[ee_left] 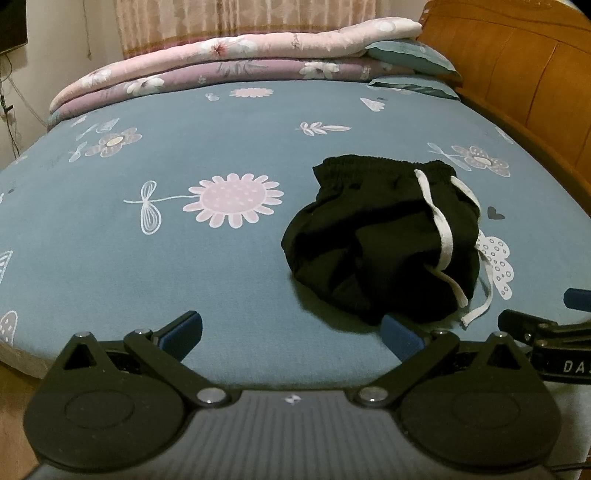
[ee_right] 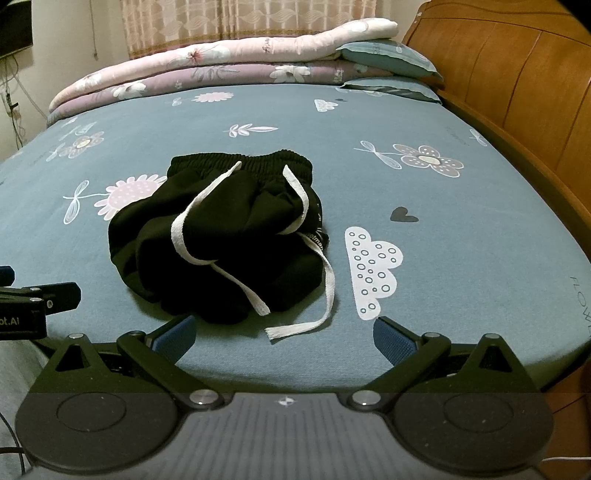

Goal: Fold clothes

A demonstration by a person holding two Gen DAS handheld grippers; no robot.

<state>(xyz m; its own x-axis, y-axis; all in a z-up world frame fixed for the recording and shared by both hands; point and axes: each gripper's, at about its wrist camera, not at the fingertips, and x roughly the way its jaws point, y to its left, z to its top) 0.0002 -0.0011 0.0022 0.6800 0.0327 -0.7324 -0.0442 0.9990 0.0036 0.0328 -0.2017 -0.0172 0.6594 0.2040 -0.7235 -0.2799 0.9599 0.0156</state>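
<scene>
A crumpled pair of black shorts (ee_left: 380,240) (ee_right: 221,236) with an elastic waistband and a long white drawstring (ee_right: 295,325) lies on the blue floral bed sheet (ee_left: 147,266) (ee_right: 461,206). My left gripper (ee_left: 291,336) is open near the bed's front edge, its right pad just under the shorts' near hem. My right gripper (ee_right: 282,338) is open too, with the drawstring's loose end lying on the sheet just ahead of its gap. Nothing is held by either. Each gripper shows at the edge of the other's view.
Folded pink and purple floral quilts (ee_left: 221,62) (ee_right: 207,66) and teal pillows (ee_left: 413,55) (ee_right: 388,55) line the far side of the bed. A wooden headboard (ee_left: 517,74) (ee_right: 517,81) bounds the right side. Curtains (ee_left: 240,18) hang behind. Bare sheet lies left of the shorts.
</scene>
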